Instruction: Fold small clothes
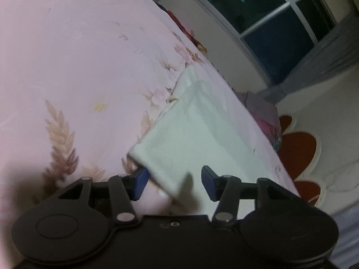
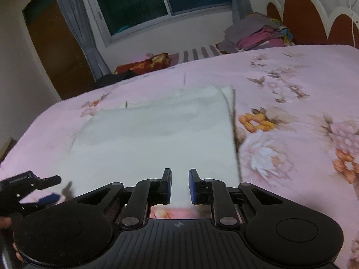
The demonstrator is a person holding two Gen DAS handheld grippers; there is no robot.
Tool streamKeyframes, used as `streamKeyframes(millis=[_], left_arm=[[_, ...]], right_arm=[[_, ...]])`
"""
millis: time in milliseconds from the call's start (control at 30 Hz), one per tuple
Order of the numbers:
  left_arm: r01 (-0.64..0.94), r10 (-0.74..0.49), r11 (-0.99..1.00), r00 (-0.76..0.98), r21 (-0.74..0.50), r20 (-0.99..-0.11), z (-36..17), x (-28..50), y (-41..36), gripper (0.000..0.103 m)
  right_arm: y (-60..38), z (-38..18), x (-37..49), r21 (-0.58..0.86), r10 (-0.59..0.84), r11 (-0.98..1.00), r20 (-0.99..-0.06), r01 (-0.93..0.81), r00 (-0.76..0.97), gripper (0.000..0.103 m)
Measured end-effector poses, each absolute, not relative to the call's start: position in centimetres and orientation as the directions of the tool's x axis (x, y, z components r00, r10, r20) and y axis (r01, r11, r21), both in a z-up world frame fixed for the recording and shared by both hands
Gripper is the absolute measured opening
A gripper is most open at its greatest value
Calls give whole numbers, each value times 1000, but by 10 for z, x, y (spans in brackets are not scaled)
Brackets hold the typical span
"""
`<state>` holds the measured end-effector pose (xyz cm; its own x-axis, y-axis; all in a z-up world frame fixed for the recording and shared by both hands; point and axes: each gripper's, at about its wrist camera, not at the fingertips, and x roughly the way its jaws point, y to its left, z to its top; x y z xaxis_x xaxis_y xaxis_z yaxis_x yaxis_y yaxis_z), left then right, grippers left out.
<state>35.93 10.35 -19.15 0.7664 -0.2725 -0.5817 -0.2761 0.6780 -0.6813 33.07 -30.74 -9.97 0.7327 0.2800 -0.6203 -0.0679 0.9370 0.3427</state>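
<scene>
On the bed (image 2: pixel 291 71), the white cloth (image 2: pixel 157 134) lies partly folded; both tongs, left (image 1: pixel 175 182) and right (image 2: pixel 180 185), spread at its near edge, further folds likely left.

Bedroom at night, seen over a big bed.
Pink bed sheet with printed flowers (image 2: pixel 291 112) spread flat. Dark glass window with a white frame (image 2: pixel 157 2) on the far wall, grey curtain (image 2: pixel 74 22) hanging beside it. Pile of grey and pink folded clothes (image 2: pixel 258 34) near a red and white scalloped headboard (image 2: pixel 303 15). Brown wooden door (image 2: pixel 51 44) at the left.
</scene>
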Motion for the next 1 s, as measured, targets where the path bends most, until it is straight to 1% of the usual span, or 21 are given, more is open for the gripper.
streamKeyframes(millis=[33,67,200,300,333,467,500,567,600,667,733,833,1000], left_arm=[[-280,-265,672,773,-685,-576,-193,362,103,50],[-283,-261,666,779,-691,-571,-194,366,102,50],[-283,-264,635,795,-719,-546,-197,375,103,49],[-278,-266,614,809,-739,-525,-200,381,105,47],[-276,-264,607,814,-745,-517,-202,384,105,43],[-269,-266,588,827,-763,-496,-206,390,105,36],[-259,-282,582,825,-771,-490,-207,394,106,32],[-215,-344,571,813,-792,-469,-211,403,111,18],[-219,-358,560,806,-799,-472,-215,406,114,9],[-240,-370,505,808,-829,-459,-223,406,122,10],[-259,-350,479,820,-839,-453,-222,402,122,11],[-264,-325,495,827,-828,-458,-219,403,115,18],[-279,-309,505,826,-817,-472,-217,407,112,18]], right_arm=[[-305,-99,335,344,282,936,-616,-71,735,13],[-302,-99,342,347,290,935,-614,-78,734,0],[-287,-98,367,348,320,930,-617,-116,719,0],[-275,-100,386,350,336,927,-618,-134,711,0],[-270,-101,393,351,341,926,-618,-140,708,0],[-251,-107,418,356,358,921,-619,-156,699,0],[-246,-109,424,355,361,921,-620,-161,697,0],[-238,-114,436,353,365,921,-629,-166,687,0],[-234,-117,442,347,363,923,-639,-168,678,0],[-228,-119,451,335,357,927,-657,-166,664,0],[-223,-119,458,323,354,931,-675,-172,647,0],[-215,-119,468,308,351,934,-691,-182,631,0],[-207,-138,480,316,354,933,-725,-171,590,0]])
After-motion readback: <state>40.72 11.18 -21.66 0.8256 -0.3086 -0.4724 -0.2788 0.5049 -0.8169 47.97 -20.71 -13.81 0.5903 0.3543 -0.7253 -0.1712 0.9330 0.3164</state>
